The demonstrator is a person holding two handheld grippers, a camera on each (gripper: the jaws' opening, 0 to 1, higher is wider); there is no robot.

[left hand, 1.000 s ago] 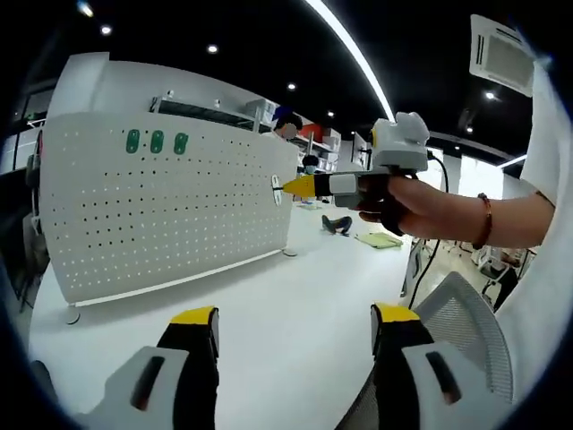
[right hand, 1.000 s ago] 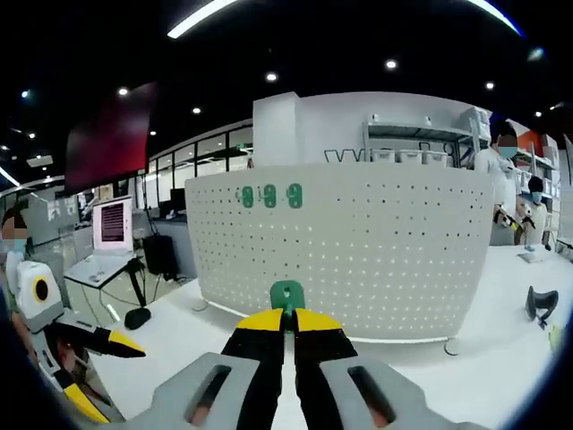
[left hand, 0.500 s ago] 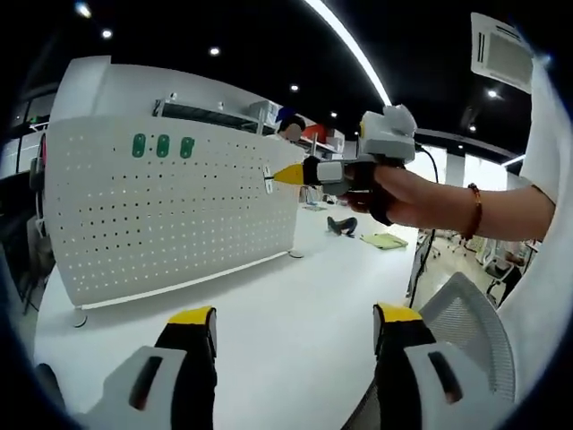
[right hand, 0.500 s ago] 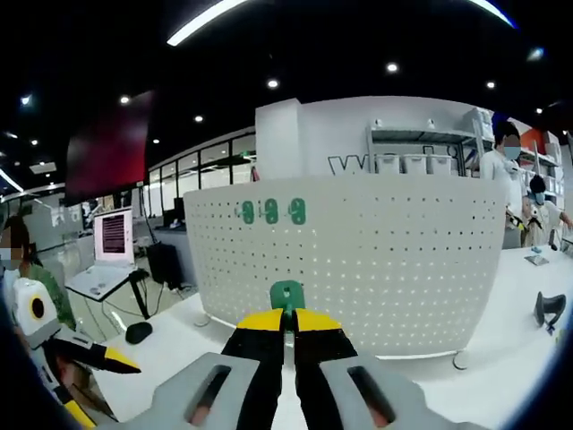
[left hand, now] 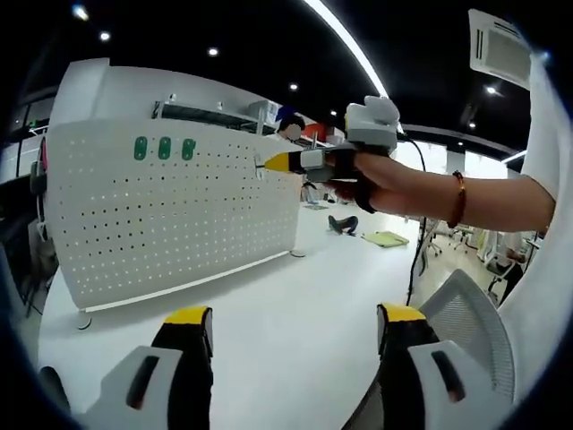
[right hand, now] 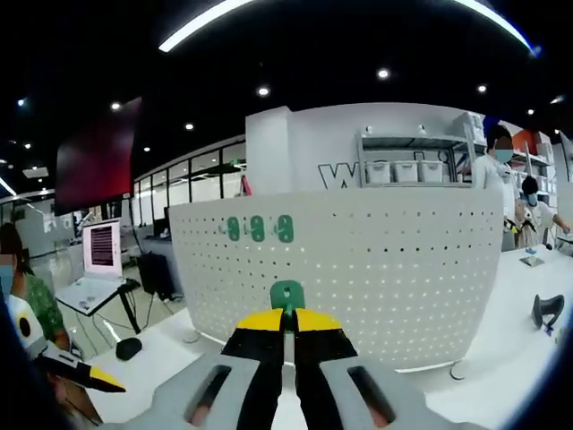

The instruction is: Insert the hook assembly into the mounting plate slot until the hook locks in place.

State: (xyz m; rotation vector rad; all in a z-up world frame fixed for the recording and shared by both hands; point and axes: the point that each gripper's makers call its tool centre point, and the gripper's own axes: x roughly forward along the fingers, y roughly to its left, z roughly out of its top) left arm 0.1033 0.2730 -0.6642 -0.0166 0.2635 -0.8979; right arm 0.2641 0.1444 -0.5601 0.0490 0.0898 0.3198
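Green hook (right hand: 287, 295) pinched by right gripper (right hand: 286, 321) facing pegboard (right hand: 376, 269).

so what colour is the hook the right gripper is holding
Green hook, pinched in the right gripper; clearest in the right gripper view.

The pegboard (right hand: 358, 260) looks like white painted sheet metal, matt and punched with small holes. The green hook (right hand: 286, 294) looks like smooth plastic. The white table (left hand: 286, 313) is smooth with a slight sheen.

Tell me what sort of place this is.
Probably an open-plan office or lab: a white table carrying a pegboard, a storage shelf with bins, a monitor on a desk, and ceiling light strips.
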